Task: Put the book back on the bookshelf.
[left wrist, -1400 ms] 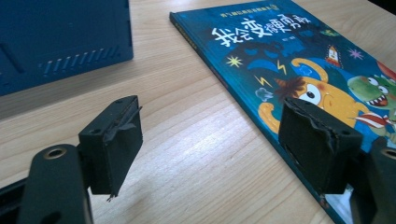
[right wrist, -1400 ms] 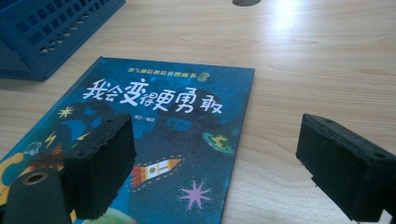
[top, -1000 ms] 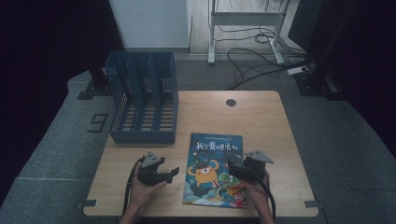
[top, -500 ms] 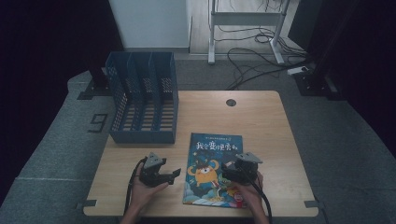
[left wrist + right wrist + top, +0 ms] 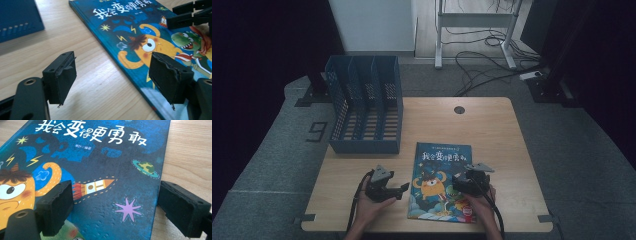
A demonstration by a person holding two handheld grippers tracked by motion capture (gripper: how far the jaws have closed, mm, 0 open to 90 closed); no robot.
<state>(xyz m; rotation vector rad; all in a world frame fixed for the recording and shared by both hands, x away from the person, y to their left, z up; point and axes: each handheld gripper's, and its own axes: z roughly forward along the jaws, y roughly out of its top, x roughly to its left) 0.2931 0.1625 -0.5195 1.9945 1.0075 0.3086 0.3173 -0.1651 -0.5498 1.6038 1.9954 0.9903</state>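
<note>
Each black gripper (image 5: 398,190) has square padded jaws, screws, trailing cable.

One picture book (image 5: 441,182), one blue file rack (image 5: 364,105), two tools

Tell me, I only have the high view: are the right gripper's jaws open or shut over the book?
Observer: Open. In the right gripper view the right gripper has one pad over the cover of the book and the other just past its edge, over the table.
Operator: And the left gripper?
Observer: The left gripper is open too, with bare wood and the book's near edge between its pads.
Operator: Does either one touch the book?
Observer: I cannot tell from these pictures.
</note>
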